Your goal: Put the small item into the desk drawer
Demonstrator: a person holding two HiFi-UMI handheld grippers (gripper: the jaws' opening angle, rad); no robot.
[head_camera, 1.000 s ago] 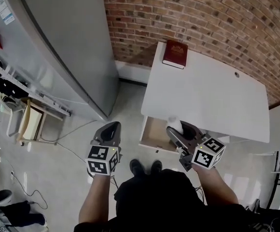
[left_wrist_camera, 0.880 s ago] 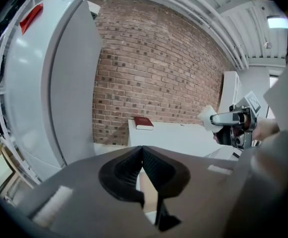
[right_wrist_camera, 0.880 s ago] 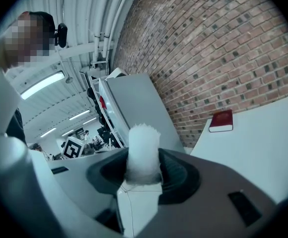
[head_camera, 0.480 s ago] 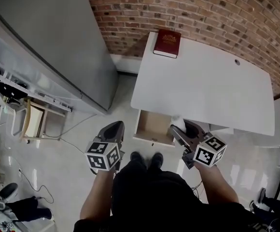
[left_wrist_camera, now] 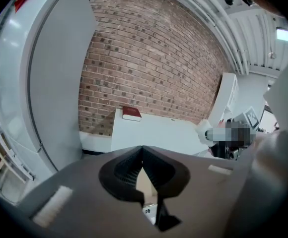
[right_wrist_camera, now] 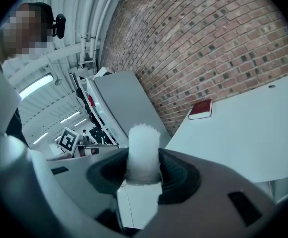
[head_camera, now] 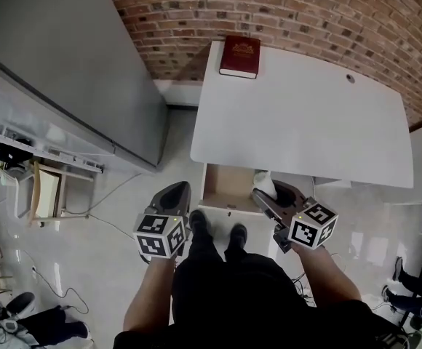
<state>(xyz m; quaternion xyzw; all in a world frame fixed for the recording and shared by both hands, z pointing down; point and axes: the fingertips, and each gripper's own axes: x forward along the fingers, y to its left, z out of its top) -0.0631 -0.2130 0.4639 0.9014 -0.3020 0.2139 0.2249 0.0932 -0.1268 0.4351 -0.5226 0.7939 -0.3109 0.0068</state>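
A small white fluffy item (head_camera: 263, 184) is clamped between the jaws of my right gripper (head_camera: 268, 192), which hangs over the right end of the open wooden desk drawer (head_camera: 224, 183). In the right gripper view the fluffy item (right_wrist_camera: 143, 152) stands upright out of my right gripper (right_wrist_camera: 143, 171), with both pads pressed on it. My left gripper (head_camera: 174, 193) hovers left of the drawer's front, over the floor. Seen in its own view, the left gripper (left_wrist_camera: 142, 150) has its tips together and holds nothing.
The white desk (head_camera: 298, 122) stands against a brick wall (head_camera: 305, 13), with a dark red book (head_camera: 239, 56) on its far left corner. A tall grey cabinet (head_camera: 65, 71) stands left of the desk. The person's feet (head_camera: 215, 229) are just before the drawer. A wooden frame (head_camera: 47, 191) and cables lie at the left.
The view has swung so the desk and drawer sit more central and nearer the feet. Both grippers keep their places by the drawer; the white item stays gripped.
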